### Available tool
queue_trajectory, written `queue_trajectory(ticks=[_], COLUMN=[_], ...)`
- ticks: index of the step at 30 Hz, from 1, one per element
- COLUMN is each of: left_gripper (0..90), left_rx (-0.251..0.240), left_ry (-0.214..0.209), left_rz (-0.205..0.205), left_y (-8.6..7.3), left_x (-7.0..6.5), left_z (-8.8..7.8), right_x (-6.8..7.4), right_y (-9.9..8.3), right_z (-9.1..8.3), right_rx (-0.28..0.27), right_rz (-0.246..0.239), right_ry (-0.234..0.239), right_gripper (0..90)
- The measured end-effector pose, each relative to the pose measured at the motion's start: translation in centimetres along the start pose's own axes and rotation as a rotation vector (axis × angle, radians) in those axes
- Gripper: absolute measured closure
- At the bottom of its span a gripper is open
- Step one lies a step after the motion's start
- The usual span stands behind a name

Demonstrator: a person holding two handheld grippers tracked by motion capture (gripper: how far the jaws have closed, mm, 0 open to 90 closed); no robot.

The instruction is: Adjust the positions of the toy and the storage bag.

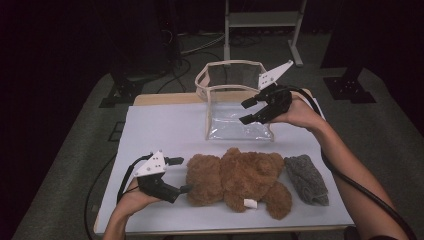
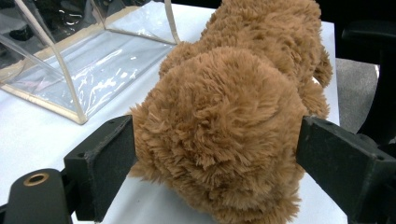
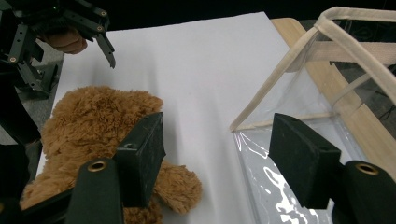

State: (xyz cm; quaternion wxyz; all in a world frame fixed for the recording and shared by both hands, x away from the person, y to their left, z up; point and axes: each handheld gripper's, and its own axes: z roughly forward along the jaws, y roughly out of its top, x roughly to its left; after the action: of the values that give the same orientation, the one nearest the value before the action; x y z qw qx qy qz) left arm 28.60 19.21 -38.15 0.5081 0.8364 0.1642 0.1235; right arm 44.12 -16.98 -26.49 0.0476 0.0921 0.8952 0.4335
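Dark floor and stand legs surround your white-covered table (image 1: 150,130), with the brown plush bear (image 1: 237,182) lying along its near edge. Its long axis runs across the table from your left to your right, head toward the left, legs toward the grey cloth (image 1: 307,179) that lies just beside them. It is shaggy, tan-brown, face down or on its side, with a small white tag at the lower body. Your left gripper (image 1: 177,175) stands with its jaws spread around the bear's head; in the left gripper view the pads sit at the fur on both sides, but you cannot tell whether they press. Your right gripper (image 1: 248,111) hangs wide apart and empty over the near right edge of the clear bag (image 1: 235,107) with cream trim.
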Motion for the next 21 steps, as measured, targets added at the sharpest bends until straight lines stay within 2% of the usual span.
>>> queue_trajectory(ticks=[12,21], left_gripper=[10.7,10.6], left_rx=[0.006,0.008], left_ry=[-0.005,-0.009], left_rz=[-0.016,-0.023], left_y=[-0.2,-0.4], left_x=[0.4,0.5], left_z=[0.3,0.5], right_x=[-1.8,-4.2], right_y=[1.8,2.7], right_z=[0.1,0.0], right_rx=[0.030,0.064], right_rz=[-0.028,-0.014], right_ry=[0.002,0.001], right_gripper=[36.1,37.9])
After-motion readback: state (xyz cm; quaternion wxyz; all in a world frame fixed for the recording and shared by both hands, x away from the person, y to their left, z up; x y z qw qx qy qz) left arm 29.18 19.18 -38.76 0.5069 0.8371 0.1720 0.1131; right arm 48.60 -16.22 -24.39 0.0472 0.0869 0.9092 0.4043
